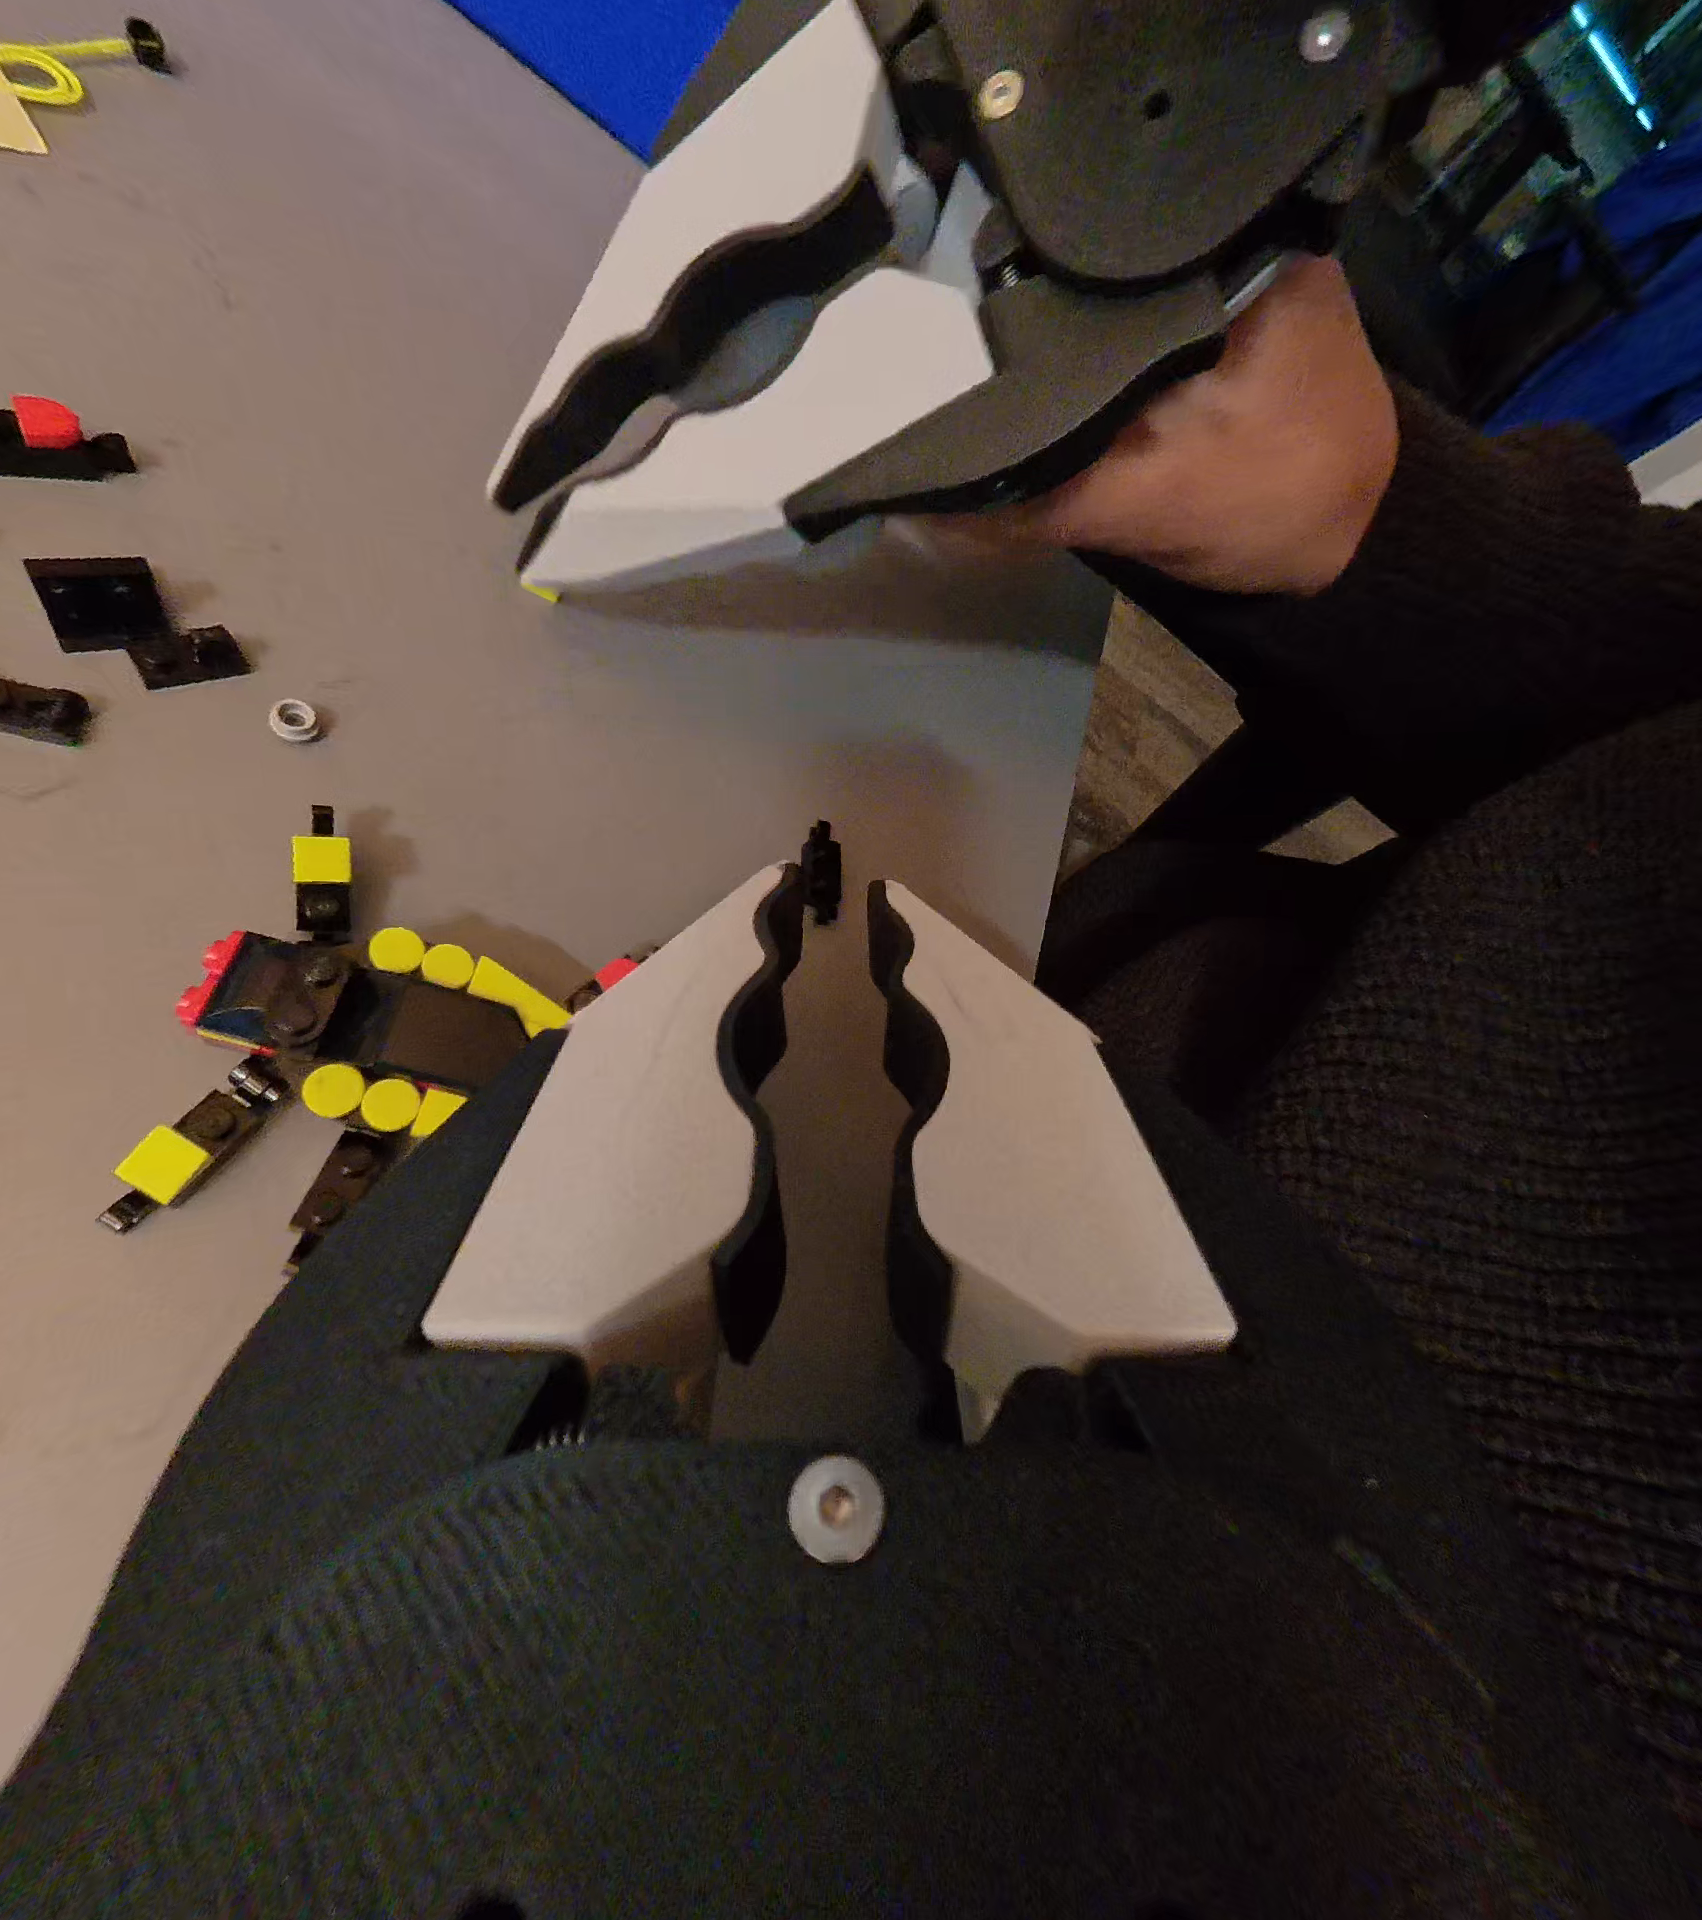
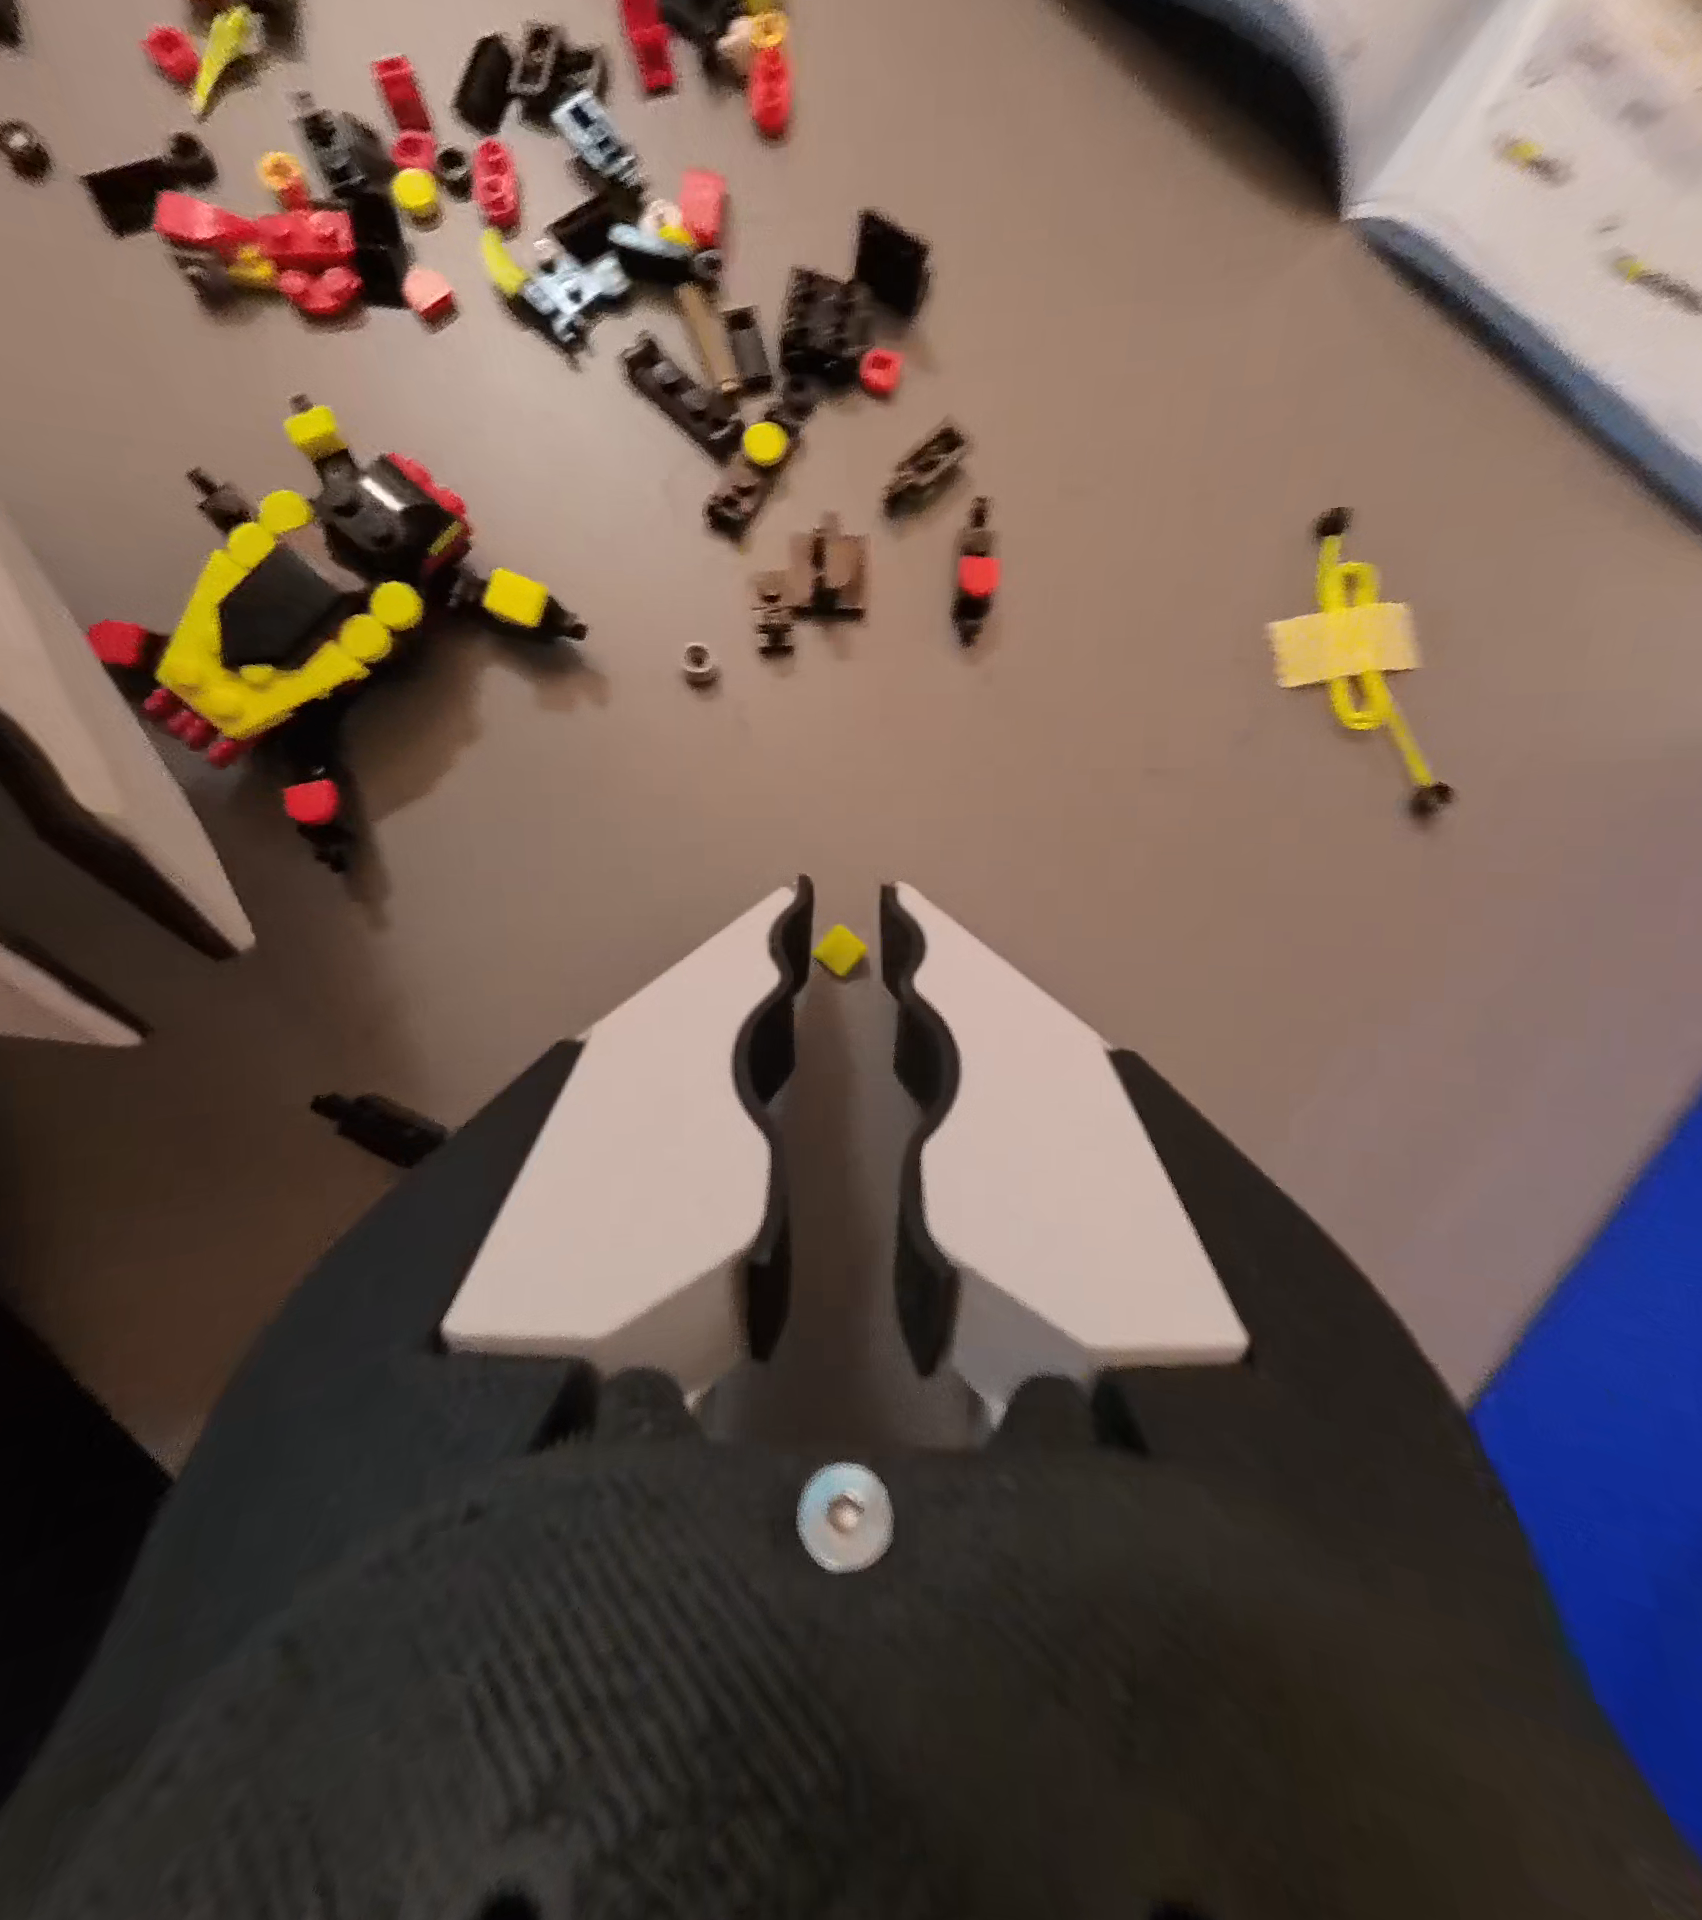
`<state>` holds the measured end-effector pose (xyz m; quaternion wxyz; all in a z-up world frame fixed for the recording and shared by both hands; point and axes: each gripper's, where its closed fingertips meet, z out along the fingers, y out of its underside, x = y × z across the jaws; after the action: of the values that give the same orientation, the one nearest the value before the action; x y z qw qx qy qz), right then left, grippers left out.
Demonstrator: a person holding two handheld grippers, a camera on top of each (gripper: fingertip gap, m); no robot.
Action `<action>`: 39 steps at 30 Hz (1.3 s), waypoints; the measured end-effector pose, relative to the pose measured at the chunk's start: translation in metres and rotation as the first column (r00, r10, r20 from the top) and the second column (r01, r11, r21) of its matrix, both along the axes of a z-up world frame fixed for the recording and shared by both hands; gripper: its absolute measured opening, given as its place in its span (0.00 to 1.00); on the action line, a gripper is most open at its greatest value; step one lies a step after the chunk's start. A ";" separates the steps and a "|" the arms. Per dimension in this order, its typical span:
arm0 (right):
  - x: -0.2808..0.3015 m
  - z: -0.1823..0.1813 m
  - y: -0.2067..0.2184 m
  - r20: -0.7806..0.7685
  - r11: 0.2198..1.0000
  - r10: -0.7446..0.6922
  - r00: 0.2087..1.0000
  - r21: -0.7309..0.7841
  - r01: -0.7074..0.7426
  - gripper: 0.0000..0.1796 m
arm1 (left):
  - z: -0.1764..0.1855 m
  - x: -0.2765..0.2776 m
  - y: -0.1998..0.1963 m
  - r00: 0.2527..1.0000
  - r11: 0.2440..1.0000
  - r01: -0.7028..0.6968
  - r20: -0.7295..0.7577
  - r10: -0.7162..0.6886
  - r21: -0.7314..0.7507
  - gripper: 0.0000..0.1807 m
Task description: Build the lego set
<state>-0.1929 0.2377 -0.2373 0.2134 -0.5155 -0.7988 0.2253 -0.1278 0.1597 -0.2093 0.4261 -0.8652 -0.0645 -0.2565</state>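
Note:
A partly built yellow, black and red lego model [image 1: 359,1029] [image 2: 307,623] lies on the grey table [image 1: 618,727]. My left gripper [image 1: 836,888] is open with a narrow gap. A small black piece [image 1: 821,873] lies on the table just at its tips, close to the left finger; it also shows in the right wrist view [image 2: 374,1127]. My right gripper [image 2: 844,896] is open with a narrow gap, low over the table. A tiny yellow piece [image 2: 839,951] lies under the gap between its fingers. The right gripper [image 1: 520,535] also shows in the left wrist view, with the yellow piece [image 1: 540,592] at its tips.
Several loose red, black and yellow pieces [image 2: 618,260] lie at the far side. There is a small grey round piece [image 2: 699,663], a yellow string with tape [image 2: 1346,644] and an instruction booklet [image 2: 1605,260]. The table edge [image 1: 1075,779] runs close by my left gripper. A person's hand [image 1: 1242,447] holds the right gripper. The grippers' ends are close to 11 cm from one another.

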 end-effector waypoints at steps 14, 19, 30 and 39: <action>0.006 -0.010 -0.009 0.028 0.997 -0.054 0.998 -0.052 0.055 0.09 | 0.016 -0.011 0.001 0.999 0.995 -0.038 -0.032 0.041 0.093 0.02; 0.003 0.022 -0.007 -0.132 0.998 -0.005 0.991 -0.067 -0.004 0.07 | 0.014 -0.010 0.002 0.999 0.996 -0.034 -0.021 0.036 0.083 0.03; -0.003 0.086 0.000 -0.527 0.926 0.051 0.849 -0.294 -0.238 0.11 | 0.081 -0.093 -0.031 0.937 0.912 -0.185 -0.215 0.277 0.366 0.29; -0.002 0.149 -0.035 -0.624 0.796 -0.082 0.777 -0.510 -0.325 0.00 | 0.140 -0.107 -0.051 0.820 0.708 -0.226 -0.261 0.509 0.669 0.30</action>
<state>-0.1952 0.2027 -0.0880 0.2746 -0.3971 -0.6060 0.6322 -0.2353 0.1086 -0.0688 0.7282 -0.6823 -0.0590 0.0255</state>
